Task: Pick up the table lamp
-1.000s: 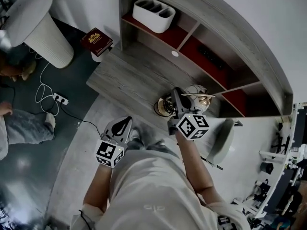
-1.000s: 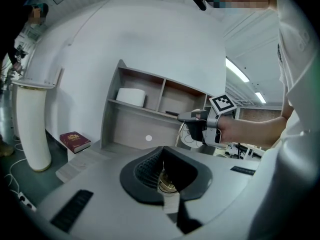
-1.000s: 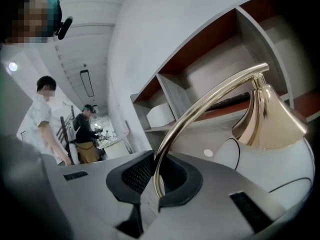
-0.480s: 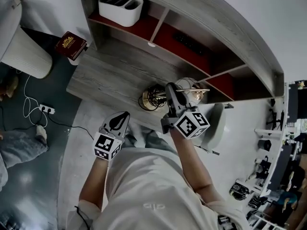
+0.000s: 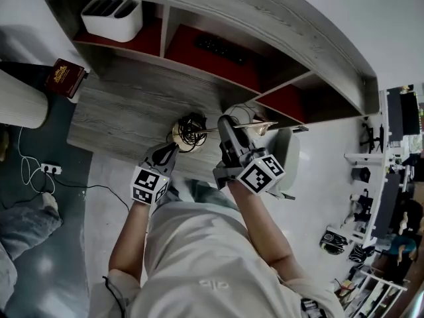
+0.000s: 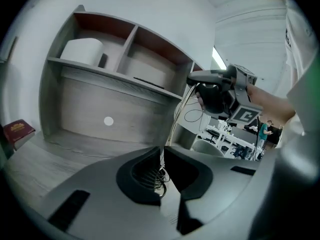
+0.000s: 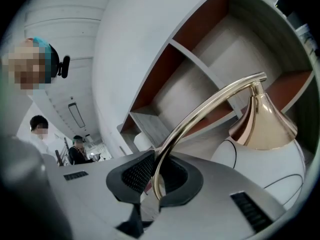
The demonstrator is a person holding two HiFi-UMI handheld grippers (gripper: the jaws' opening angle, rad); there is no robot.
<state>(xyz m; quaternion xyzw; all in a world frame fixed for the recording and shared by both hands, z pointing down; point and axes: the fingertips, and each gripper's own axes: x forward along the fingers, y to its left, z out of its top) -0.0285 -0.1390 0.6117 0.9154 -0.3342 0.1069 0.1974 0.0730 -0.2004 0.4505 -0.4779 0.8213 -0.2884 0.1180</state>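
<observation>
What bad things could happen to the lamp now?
1. The right gripper pinches only the thin, shiny stem of the lamp, so the lamp might slip or swing in the fingers.
2. The cord sits in a loose coil at the base, right by the shut left gripper. It could snag or tangle.
3. The shade looks close to the shelf and might bump it.
</observation>
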